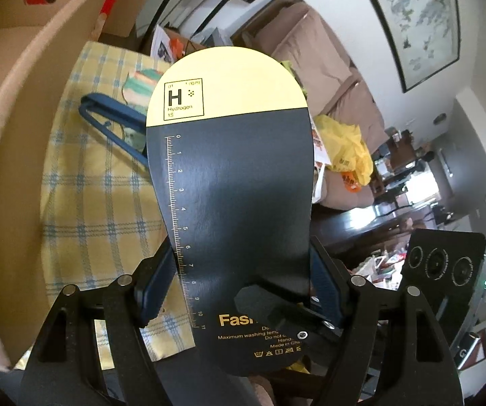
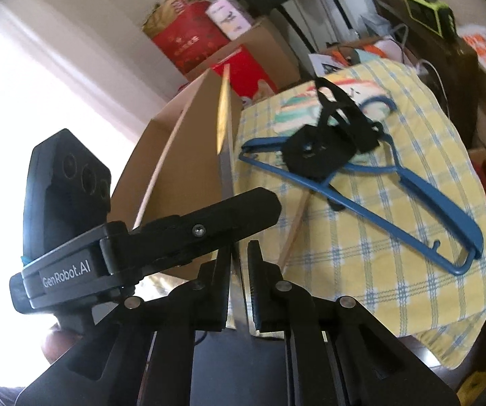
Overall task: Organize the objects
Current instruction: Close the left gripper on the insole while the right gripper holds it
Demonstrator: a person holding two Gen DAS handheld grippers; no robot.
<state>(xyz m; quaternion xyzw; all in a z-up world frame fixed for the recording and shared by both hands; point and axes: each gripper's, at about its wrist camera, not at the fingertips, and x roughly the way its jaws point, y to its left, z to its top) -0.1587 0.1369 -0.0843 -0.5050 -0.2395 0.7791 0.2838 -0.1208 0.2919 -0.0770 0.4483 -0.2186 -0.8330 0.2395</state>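
Both grippers pinch the black-and-yellow card (image 1: pixel 232 182): left gripper (image 1: pixel 239 291) across its width, right gripper (image 2: pixel 239 291) edge-on, above the checked cloth (image 2: pixel 395 270)

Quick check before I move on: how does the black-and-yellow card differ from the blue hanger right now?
The card is held up in the air, gripped across its width by the left gripper; the blue hanger lies flat on the checked cloth. The card is a solid printed sheet, black with a yellow end; the hanger is an open blue frame. A black strapped item rests on the hanger, not on the card.
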